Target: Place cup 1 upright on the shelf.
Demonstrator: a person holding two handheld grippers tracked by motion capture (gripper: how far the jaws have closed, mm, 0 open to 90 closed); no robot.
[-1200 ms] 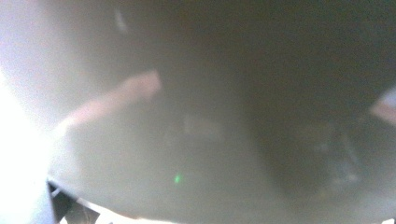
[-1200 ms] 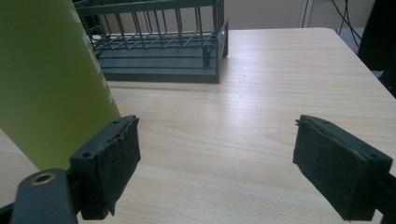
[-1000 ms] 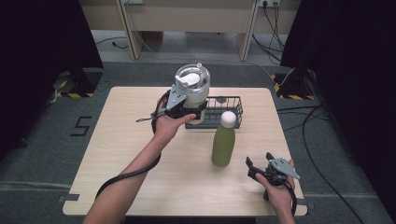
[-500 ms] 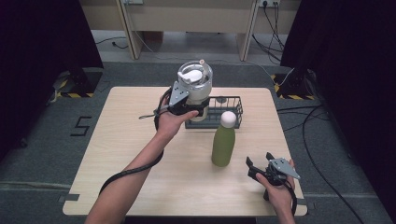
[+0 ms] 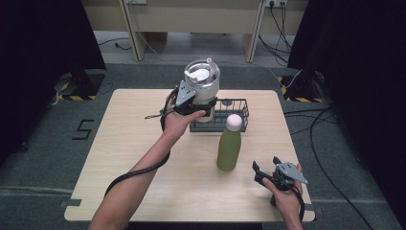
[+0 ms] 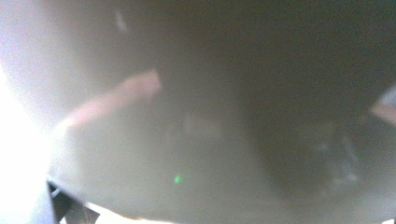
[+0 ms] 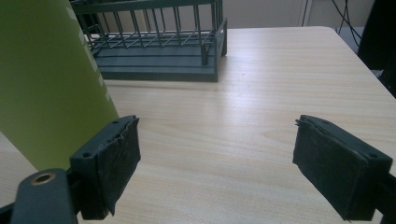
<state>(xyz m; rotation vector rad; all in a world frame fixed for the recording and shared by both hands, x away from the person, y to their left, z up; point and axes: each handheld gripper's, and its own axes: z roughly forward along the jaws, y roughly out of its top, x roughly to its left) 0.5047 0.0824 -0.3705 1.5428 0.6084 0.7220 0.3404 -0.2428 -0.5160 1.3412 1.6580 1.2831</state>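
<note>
Steel-grey and white, that jug [image 5: 202, 86] is up off the counter [image 5: 124, 158], clamped in the left tool [image 5: 198, 108] and hanging over the near-left corner of the wire basket [image 5: 237, 117]. From the high view it sits at about twelve o'clock on the counter, lid facing the camera. The left tool's own view goes all smoke and glare: the jug's wall [image 6: 196, 121] is pressed right up against the lens, with a blurred pink streak across it, and the jaws themselves cannot be made out there. The grip reads from above instead, the tool wrapped around the jug's lower body.

Down at five o'clock, the right tool [image 5: 263, 170] rests low near the counter's near edge, jaws standing well apart with nothing between them. Its own view shows the two black pads [image 7: 116, 163] spread wide over bare wood, which the high view is too far off to show. The green bottle [image 7: 46, 79] looms just beside the left pad, not touching it. From above, that bottle [image 5: 230, 143] stands upright with a white cap, between the basket and the right tool.

Room to move: the whole left half of the counter is open wood, from nine o'clock round to seven. The basket sits close to the far edge, and the right-hand edge has a clear strip at three o'clock.
</note>
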